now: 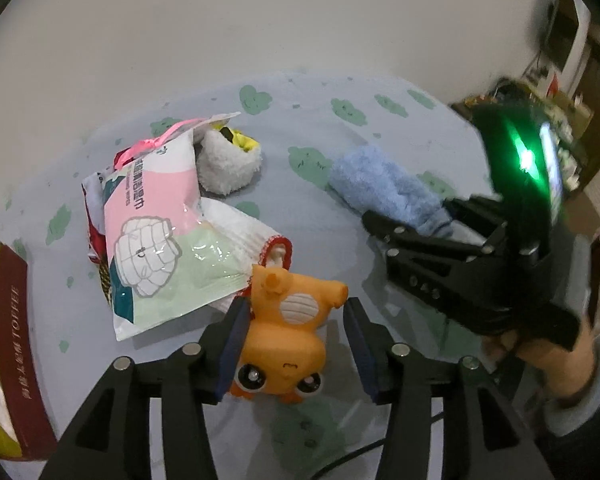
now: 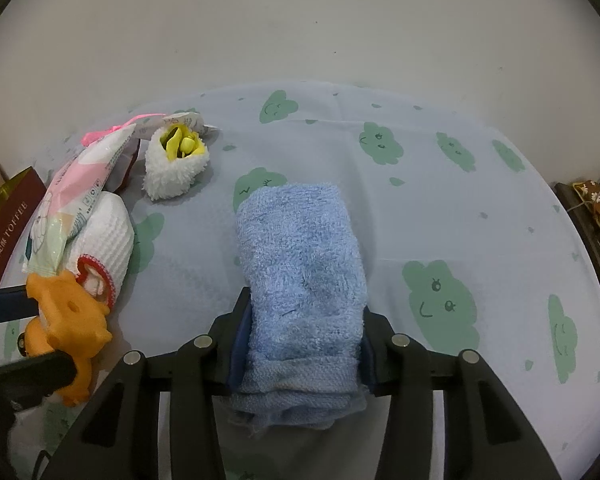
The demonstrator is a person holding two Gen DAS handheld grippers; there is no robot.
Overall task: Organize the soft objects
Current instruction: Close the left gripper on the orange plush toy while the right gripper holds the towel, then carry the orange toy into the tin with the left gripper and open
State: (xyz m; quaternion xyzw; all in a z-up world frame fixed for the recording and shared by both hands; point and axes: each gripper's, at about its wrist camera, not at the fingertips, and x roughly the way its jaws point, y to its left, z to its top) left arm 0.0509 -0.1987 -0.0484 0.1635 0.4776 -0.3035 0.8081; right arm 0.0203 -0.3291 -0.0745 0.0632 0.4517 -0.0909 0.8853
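Observation:
An orange squishy animal toy [image 1: 288, 340] lies on the pale blue sheet between the fingers of my left gripper [image 1: 296, 340]; the left pad touches it, the right pad stands apart, so the jaws are open. The toy also shows in the right wrist view [image 2: 70, 320]. My right gripper [image 2: 300, 344] is shut on a folded blue towel [image 2: 300, 264], which also shows in the left wrist view [image 1: 384, 188]. A white knit cloth with red trim [image 2: 112, 236] lies under a pink-and-green wipes pack [image 1: 156, 240].
A white fluffy item with a yellow inside [image 2: 176, 164] lies farther back. A maroon toffee box [image 1: 16, 344] stands at the left. The cloud-print sheet [image 2: 440, 200] spreads to the right, a white wall behind it. Furniture stands at the far right [image 2: 596, 200].

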